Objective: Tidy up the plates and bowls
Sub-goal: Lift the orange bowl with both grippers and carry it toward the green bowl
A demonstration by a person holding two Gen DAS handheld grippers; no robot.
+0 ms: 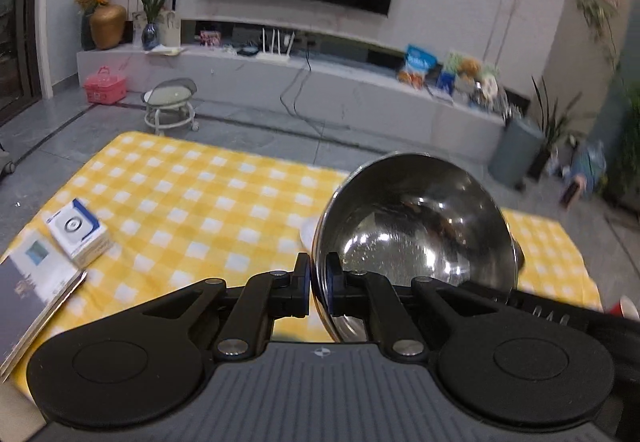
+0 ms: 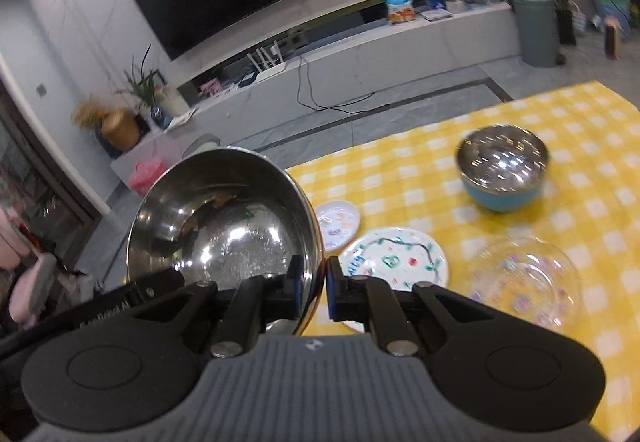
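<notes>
Steel bowl (image 1: pixel 416 226): large, polished, tilted, held clear above the yellow checked tabletop (image 1: pixel 192 193). Left tongs (image 1: pixel 318 284) clamped narrow on its near rim; right tongs (image 2: pixel 324 292) clamped narrow on the opposite rim.

Relative to the steel bowl, right wrist view:
- small patterned plate (image 2: pixel 340 224), just beyond its rim;
- larger patterned plate (image 2: pixel 400 258), beside that;
- clear glass dish (image 2: pixel 524 282), further right;
- blue steel-lined bowl (image 2: pixel 502 171), well apart.
</notes>
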